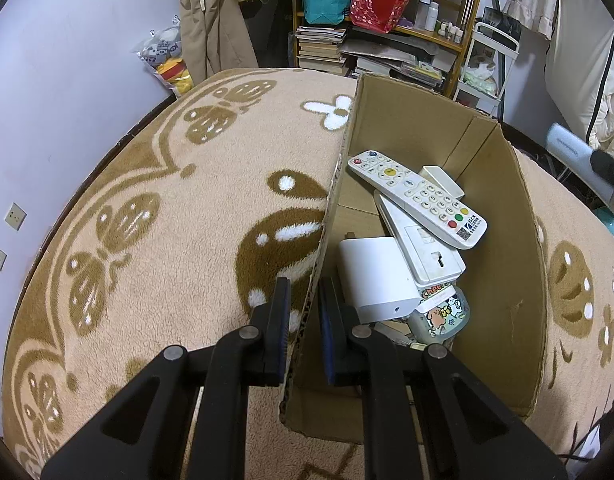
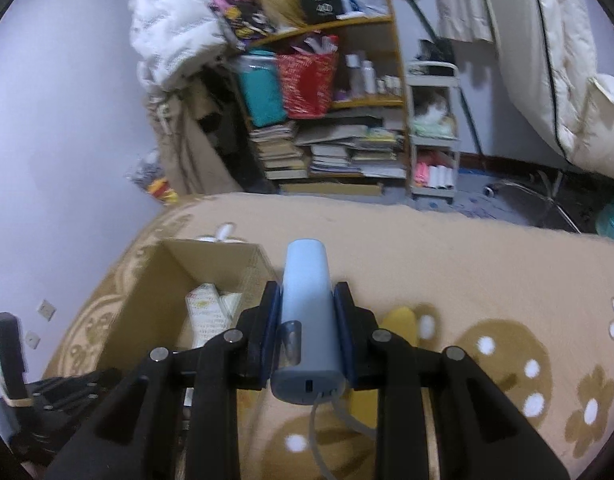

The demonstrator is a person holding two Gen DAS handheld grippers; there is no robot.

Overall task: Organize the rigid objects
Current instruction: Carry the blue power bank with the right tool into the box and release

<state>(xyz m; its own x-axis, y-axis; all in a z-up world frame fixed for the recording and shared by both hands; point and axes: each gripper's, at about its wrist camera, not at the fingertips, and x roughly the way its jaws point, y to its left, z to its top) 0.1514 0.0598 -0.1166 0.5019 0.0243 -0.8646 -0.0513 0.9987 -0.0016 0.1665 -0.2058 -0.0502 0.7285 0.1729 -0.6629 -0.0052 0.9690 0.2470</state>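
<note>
An open cardboard box (image 1: 503, 216) stands on a beige patterned blanket (image 1: 167, 208). It holds a white remote (image 1: 417, 192), a second white remote face down (image 1: 423, 240), a white adapter block (image 1: 377, 274) and a small cartoon tin (image 1: 443, 314). My left gripper (image 1: 303, 312) is shut on the box's left wall (image 1: 327, 220), one finger on each side. My right gripper (image 2: 305, 312) is shut on a light blue power bank (image 2: 307, 312) with a grey cable, held above the blanket to the right of the box (image 2: 147, 292).
A yellow object (image 2: 399, 322) lies on the blanket under my right gripper. A cluttered bookshelf (image 2: 327, 128) with books, bags and bottles stands beyond the bed. A white trolley (image 2: 433, 132) is beside it. The purple wall (image 1: 59, 80) is at left.
</note>
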